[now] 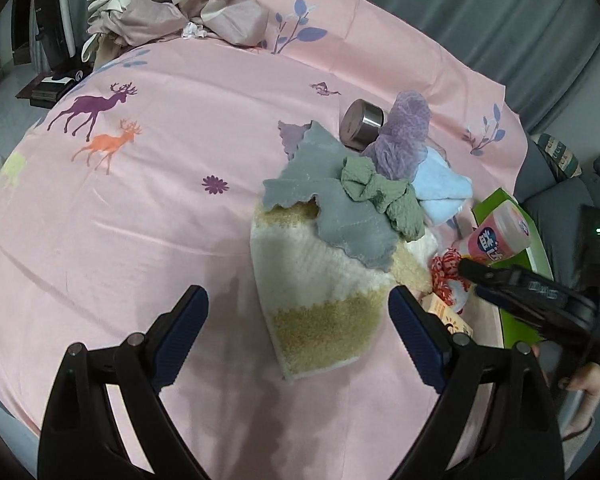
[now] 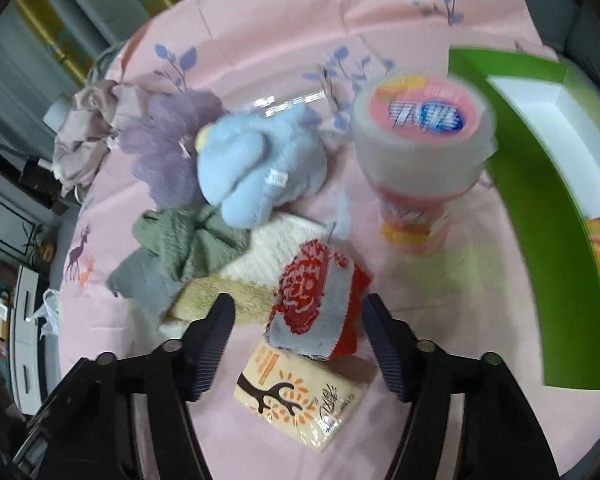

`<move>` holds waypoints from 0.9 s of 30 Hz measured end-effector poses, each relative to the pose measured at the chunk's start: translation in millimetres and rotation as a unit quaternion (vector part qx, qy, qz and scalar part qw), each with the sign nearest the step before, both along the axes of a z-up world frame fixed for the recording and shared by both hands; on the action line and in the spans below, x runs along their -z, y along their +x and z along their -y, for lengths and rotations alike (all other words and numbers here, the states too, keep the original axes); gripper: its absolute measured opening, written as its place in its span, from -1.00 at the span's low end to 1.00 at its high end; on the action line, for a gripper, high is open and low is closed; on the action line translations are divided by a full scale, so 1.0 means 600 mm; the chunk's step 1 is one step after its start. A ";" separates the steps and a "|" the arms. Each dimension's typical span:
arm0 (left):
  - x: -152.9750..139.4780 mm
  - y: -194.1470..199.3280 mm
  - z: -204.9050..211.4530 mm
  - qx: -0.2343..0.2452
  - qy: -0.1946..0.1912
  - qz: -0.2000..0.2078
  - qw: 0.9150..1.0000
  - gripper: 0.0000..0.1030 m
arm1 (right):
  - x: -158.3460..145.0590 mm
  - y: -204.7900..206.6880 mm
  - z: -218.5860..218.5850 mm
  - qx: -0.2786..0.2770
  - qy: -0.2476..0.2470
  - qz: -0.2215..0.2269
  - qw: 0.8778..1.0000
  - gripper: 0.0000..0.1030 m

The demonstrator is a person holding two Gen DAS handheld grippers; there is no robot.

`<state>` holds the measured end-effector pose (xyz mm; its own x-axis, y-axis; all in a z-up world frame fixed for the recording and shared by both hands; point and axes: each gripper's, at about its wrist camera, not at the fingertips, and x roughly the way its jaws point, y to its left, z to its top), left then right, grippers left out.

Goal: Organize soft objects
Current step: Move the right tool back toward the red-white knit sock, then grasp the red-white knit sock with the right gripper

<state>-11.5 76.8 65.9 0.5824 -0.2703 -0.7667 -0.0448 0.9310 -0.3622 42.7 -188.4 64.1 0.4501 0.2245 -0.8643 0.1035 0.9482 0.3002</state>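
My left gripper [image 1: 298, 304] gapes wide and empty over the cream-and-tan towel [image 1: 324, 300], whose long axis runs from my tongs up toward the pile. My right gripper [image 2: 298, 316] stands open around the red-and-grey cloth [image 2: 316, 300], not pressing it.

L gripper [image 1: 298, 316] jaws wide, angled down — R gripper [image 2: 298, 334] partly spread, nothing pinched.
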 end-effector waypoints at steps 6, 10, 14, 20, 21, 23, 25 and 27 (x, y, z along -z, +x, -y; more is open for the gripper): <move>-0.001 -0.004 -0.011 -0.003 0.006 0.001 1.000 0.77 | 0.001 -0.003 0.006 0.015 0.000 0.009 1.000 -0.33; -0.002 -0.005 -0.030 -0.018 -0.006 0.002 1.000 0.77 | -0.044 -0.031 -0.033 -0.051 0.013 0.053 0.997 -0.33; -0.002 -0.005 -0.039 -0.032 -0.005 -0.002 0.999 0.77 | -0.046 -0.051 -0.098 -0.137 0.020 0.047 0.989 -0.33; 0.002 -0.002 -0.043 -0.037 -0.001 -0.011 0.999 0.73 | 0.013 -0.039 -0.147 -0.164 -0.003 -0.011 0.986 -0.33; 0.003 -0.002 -0.044 -0.037 -0.001 -0.012 0.999 0.73 | 0.017 -0.037 -0.144 -0.162 0.002 -0.017 0.987 -0.29; 0.005 -0.001 -0.044 -0.039 -0.001 -0.016 0.999 0.73 | 0.012 -0.034 -0.134 -0.156 0.013 -0.022 0.987 -0.12; 0.007 -0.001 -0.044 -0.037 -0.006 -0.018 0.999 0.71 | 0.001 -0.039 -0.116 -0.143 0.022 -0.017 0.989 -0.04; 0.008 -0.001 -0.038 -0.027 -0.014 -0.019 0.999 0.64 | -0.012 -0.044 -0.096 -0.126 0.033 -0.006 0.991 0.05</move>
